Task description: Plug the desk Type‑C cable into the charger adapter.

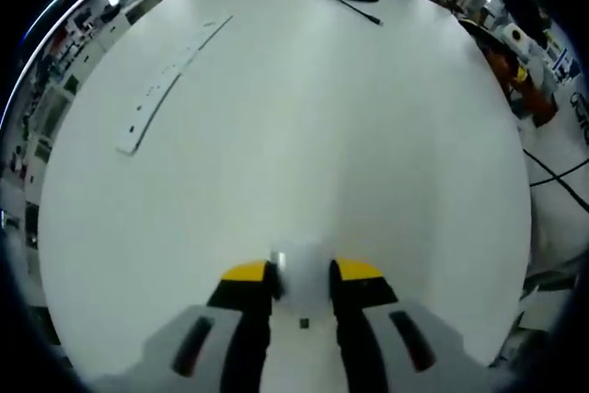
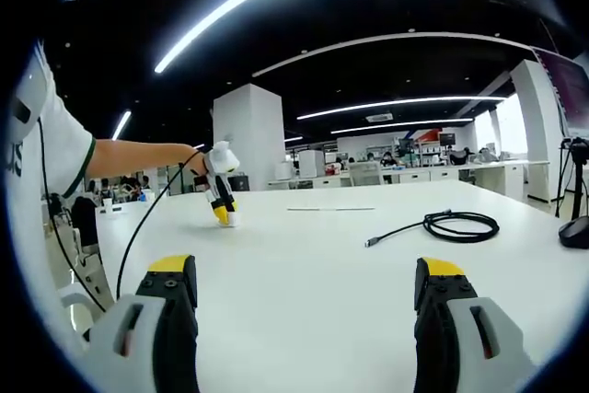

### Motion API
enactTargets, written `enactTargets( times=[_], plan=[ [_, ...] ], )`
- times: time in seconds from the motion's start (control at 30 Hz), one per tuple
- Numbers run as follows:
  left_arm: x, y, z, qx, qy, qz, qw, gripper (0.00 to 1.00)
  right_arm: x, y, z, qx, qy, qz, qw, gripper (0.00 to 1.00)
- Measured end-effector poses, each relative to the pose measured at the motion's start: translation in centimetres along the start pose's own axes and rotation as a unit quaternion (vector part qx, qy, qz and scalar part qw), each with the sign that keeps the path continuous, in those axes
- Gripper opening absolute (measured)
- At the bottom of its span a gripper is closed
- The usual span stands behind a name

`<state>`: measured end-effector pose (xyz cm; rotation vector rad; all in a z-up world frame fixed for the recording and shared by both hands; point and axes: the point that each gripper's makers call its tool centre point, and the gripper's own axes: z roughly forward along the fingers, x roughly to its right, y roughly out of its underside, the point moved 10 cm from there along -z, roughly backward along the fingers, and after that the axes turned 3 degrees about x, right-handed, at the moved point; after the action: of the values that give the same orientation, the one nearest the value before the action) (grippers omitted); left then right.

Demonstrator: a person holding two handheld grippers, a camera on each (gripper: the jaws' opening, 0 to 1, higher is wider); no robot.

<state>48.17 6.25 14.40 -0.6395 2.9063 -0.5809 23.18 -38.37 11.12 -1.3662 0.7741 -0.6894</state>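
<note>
Left gripper (image 1: 302, 275) clamps the white adapter (image 1: 296, 273) (keep it steady), right gripper (image 2: 308, 296) hangs wide apart, needing the cable (image 2: 442, 225).

Bare table (image 2: 304, 273) lies open between right gripper (image 2: 308, 296) and cable (image 2: 442, 225).

black type-c cable (image 2: 448, 224) lies coiled on the table; white charger adapter (image 1: 301, 275) sits between the jaws.

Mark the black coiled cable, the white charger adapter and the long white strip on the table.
Black coiled Type-C cable (image 2: 460, 224): right gripper view, on the coil.
White charger adapter (image 1: 302, 275): left gripper view, on its body between the fingers.
Long white strip (image 1: 170, 75): left gripper view, on its midsection.
</note>
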Motion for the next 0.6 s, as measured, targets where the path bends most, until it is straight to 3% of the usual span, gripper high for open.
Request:
enactTargets(
  times=[0.6],
  plan=[
    [2.3, 0.0, 0.0, -0.008, 0.004, 0.011, 0.9999, 0.24, -0.5, -0.2, 0.1, 0.005, -0.008, -0.001, 1.0000, 1.00]
  ],
)
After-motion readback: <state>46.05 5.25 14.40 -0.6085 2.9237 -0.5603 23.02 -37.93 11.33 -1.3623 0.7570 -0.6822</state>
